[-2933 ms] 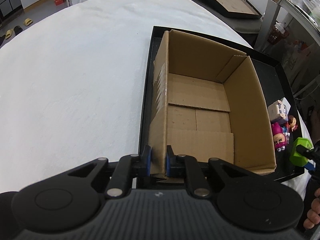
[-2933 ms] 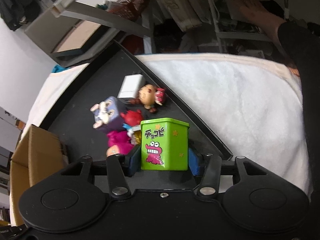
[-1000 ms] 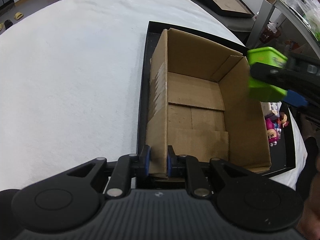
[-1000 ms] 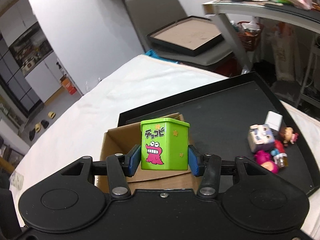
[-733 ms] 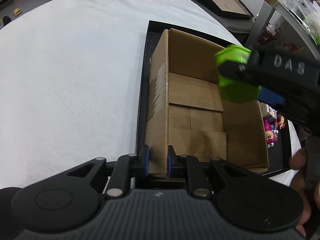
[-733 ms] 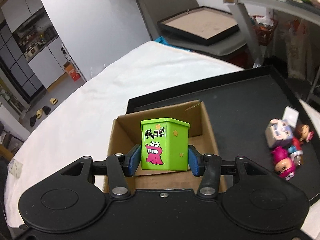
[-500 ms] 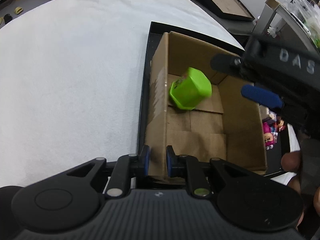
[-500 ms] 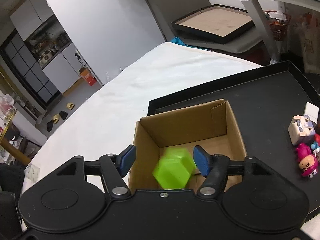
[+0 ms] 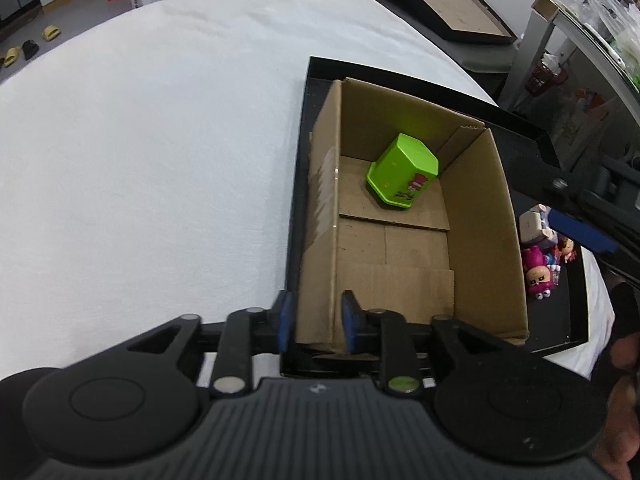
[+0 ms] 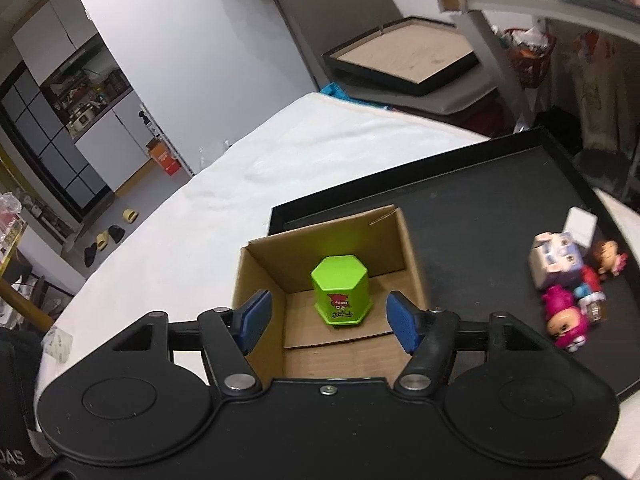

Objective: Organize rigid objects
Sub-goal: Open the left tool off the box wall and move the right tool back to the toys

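Green tin (image 10: 341, 294) lies upturned inside the cardboard box (image 9: 476, 216), ahead of the released right gripper (image 10: 329, 317). The left gripper (image 9: 314, 320), just opened, straddles the box wall loosely; unsteadied, the box could be shifted.

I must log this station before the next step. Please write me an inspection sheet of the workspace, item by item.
Surface: white cloth, with a black tray on it.
Job's things: green tin upside down in the cardboard box; toy figures grouped on the tray.
Clutter: nothing seen on the cloth.
Grippers: left gripper straddles the box's near wall, jaws just opened, pads clear of it; right gripper open, empty, above the box.
Cables: nothing seen.
Surroundings: second tray, shelf, shoes on the floor.
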A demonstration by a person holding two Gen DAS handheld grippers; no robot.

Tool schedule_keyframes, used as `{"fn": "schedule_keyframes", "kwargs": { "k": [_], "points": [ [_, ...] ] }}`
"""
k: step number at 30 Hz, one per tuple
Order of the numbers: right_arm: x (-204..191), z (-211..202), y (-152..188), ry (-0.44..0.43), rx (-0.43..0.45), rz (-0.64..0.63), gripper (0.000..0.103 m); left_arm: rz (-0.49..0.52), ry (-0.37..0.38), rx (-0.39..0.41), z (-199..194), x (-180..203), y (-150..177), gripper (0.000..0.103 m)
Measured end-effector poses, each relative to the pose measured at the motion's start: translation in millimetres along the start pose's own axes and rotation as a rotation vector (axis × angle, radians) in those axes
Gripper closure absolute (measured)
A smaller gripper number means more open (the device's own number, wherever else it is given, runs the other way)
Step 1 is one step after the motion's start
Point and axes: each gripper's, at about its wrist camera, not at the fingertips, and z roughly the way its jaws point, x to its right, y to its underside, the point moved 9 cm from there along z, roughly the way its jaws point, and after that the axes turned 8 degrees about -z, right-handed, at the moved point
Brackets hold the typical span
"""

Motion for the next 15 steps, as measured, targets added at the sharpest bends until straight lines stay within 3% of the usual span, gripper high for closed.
{"fn": "schedule_keyframes", "kwargs": {
  "k": [15],
  "points": [
    [74,-26,9,0.106,0.051,0.047,0.039,0.053,-0.080,0.059,-13,15,2,0.026]
  ]
}}
